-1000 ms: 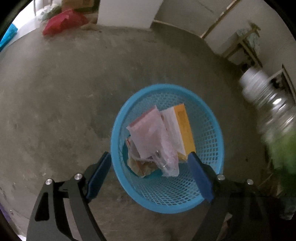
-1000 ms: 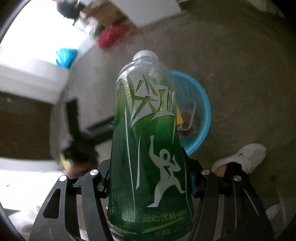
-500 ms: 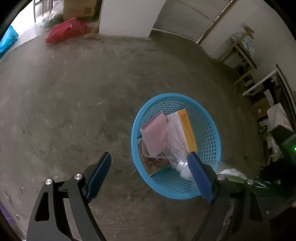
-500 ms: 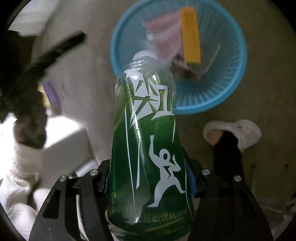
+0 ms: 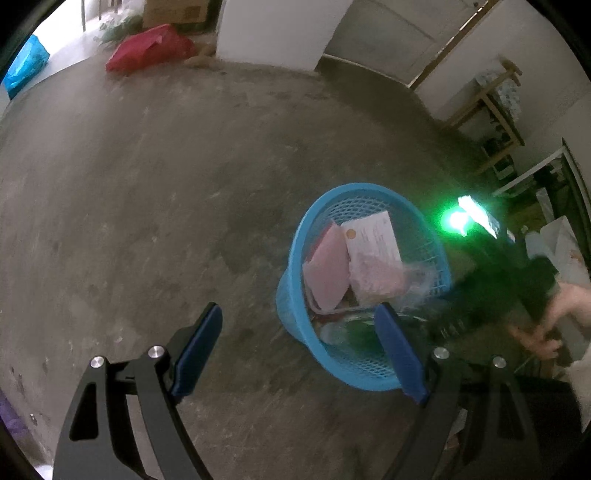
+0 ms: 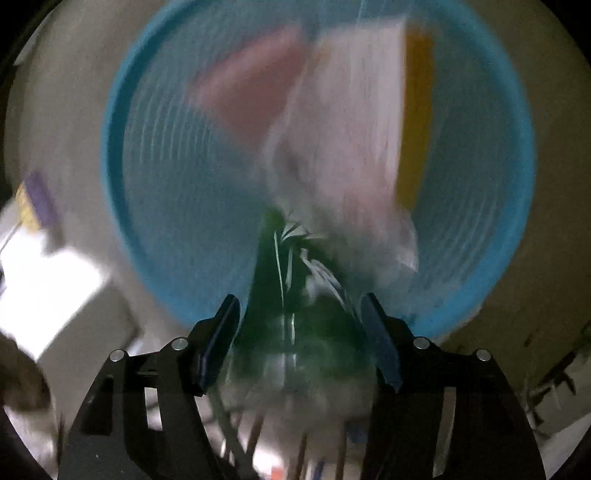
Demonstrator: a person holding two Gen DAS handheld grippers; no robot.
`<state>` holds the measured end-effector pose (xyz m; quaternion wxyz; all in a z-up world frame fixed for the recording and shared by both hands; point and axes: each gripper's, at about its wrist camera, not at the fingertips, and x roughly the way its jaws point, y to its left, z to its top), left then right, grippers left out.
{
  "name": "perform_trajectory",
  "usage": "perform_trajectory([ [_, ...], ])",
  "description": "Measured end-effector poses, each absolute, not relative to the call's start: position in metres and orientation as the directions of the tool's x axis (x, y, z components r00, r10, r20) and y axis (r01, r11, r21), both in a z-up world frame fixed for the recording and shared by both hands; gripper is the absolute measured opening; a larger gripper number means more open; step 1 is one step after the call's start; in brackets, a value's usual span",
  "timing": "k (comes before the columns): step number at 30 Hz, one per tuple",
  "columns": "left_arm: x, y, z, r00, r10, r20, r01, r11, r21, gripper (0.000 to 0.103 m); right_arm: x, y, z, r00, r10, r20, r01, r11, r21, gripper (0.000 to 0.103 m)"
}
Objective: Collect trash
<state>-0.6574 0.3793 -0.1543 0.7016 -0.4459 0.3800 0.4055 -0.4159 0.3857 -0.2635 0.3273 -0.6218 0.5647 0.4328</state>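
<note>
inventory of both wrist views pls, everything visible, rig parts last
basket: 1, blue mesh, on concrete floor
bottle: 1, green, blurred, between the right gripper's pads over the basket
box: 1, white with orange side, in basket
pink packet: 1, in basket beside box
red bag: 1, far floor edge
blue bag: 1, far left
cardboard box: 1, brown, behind red bag
left gripper: open, empty
right gripper: jaws just opening, pads look clear of bottle
hand: 1, right edge
</note>
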Motion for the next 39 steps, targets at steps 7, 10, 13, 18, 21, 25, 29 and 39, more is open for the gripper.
perform_trajectory([
  [7,-0.656,0.378,-0.156,0.383,0.218,-0.897,-0.906,0.277,-0.32,0.082,-0.416,0.391,-0.201,-0.037,-0.209,-0.977,-0.98,-0.185,0.077,0.071],
  [10,-0.646,0.37,-0.156,0.388,0.209,-0.898,-0.898,0.303,-0.317,0.082,-0.403,0.379,-0.166,-0.067,-0.141,-0.988,-0.982,-0.164,0.09,0.071],
  [13,-0.635,0.358,-0.158,0.381,0.2,-0.903,-0.895,0.326,-0.305,0.082,-0.384,0.36,-0.125,-0.112,-0.043,-0.993,-0.983,-0.139,0.117,0.071],
  [18,-0.609,0.322,-0.155,0.268,0.262,-0.927,-0.916,0.368,-0.161,0.083,-0.34,0.296,-0.034,-0.154,0.244,-0.958,-0.988,-0.067,0.141,0.072],
  [21,-0.598,0.308,-0.149,0.233,0.309,-0.922,-0.925,0.362,-0.112,0.085,-0.327,0.257,-0.006,-0.124,0.368,-0.922,-0.992,-0.075,0.104,0.075],
  [25,-0.583,0.287,-0.131,0.136,0.402,-0.905,-0.946,0.326,0.003,0.088,-0.32,0.218,-0.008,-0.127,0.379,-0.917,-0.989,-0.113,0.09,0.077],
  [29,-0.562,0.262,-0.105,0.117,0.439,-0.891,-0.932,0.359,0.055,0.092,-0.314,0.209,-0.012,-0.151,0.313,-0.938,-0.986,-0.112,0.121,0.078],
  [39,-0.54,0.212,-0.064,0.112,0.436,-0.893,-0.923,0.378,0.069,0.094,-0.336,0.161,0.005,-0.241,0.29,-0.926,-0.951,-0.263,0.165,0.084],
])
